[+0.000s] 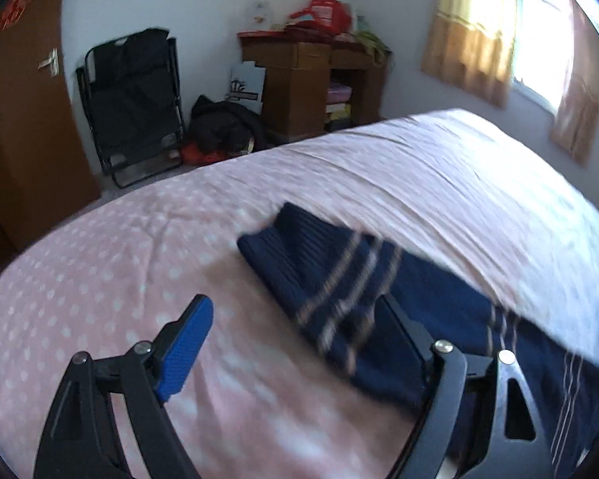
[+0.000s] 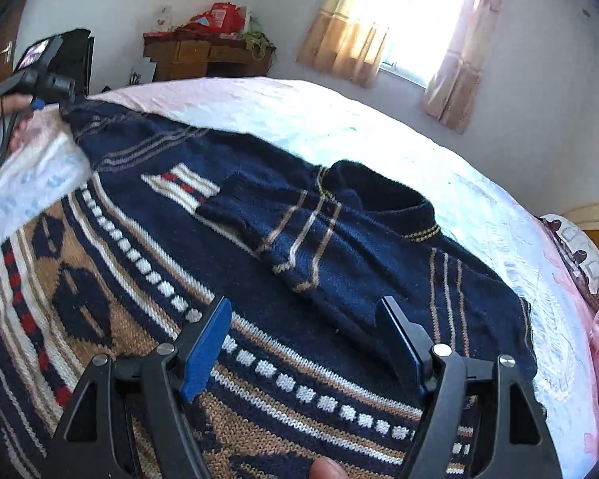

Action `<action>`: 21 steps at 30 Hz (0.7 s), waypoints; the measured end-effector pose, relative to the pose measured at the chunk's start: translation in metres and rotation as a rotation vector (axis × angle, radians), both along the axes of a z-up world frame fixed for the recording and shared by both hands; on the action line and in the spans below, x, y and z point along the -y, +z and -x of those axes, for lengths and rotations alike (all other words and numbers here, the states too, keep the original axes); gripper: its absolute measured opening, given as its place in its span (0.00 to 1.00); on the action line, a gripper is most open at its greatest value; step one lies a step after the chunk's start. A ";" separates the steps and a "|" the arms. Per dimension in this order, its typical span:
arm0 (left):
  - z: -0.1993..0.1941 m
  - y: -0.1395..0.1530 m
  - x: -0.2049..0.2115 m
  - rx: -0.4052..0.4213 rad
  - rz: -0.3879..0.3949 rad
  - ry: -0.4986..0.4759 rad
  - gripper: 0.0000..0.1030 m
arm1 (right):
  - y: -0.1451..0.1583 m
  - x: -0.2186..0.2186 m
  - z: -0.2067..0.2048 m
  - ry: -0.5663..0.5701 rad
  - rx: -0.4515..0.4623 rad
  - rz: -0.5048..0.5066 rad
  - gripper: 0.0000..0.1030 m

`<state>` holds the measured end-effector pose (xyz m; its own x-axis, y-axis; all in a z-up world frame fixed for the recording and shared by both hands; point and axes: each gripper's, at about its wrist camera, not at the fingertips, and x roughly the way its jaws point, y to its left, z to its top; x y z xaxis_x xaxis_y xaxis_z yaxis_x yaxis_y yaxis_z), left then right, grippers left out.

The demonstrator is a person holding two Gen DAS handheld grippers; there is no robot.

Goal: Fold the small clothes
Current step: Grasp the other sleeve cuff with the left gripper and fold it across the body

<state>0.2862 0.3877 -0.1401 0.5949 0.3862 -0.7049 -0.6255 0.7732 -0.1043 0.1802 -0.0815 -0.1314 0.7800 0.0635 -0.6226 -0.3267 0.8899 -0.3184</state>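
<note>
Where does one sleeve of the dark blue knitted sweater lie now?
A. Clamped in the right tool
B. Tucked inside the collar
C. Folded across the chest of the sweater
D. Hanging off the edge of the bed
C: the striped sleeve lies across the front of the dark blue knitted sweater, below its collar.

A home bedroom: bed (image 1: 339, 167), curtained window (image 2: 403, 28), wooden desk (image 1: 311, 76)

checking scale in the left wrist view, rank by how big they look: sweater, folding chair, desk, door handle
1. sweater, though it lies nearest the camera, which inflates it
2. and 3. folding chair and desk look alike, so no ranking between them
4. door handle
</note>
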 end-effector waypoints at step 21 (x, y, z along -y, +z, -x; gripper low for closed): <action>-0.009 -0.003 -0.028 0.118 0.225 -0.081 0.09 | -0.015 -0.006 -0.004 -0.024 -0.023 0.066 0.73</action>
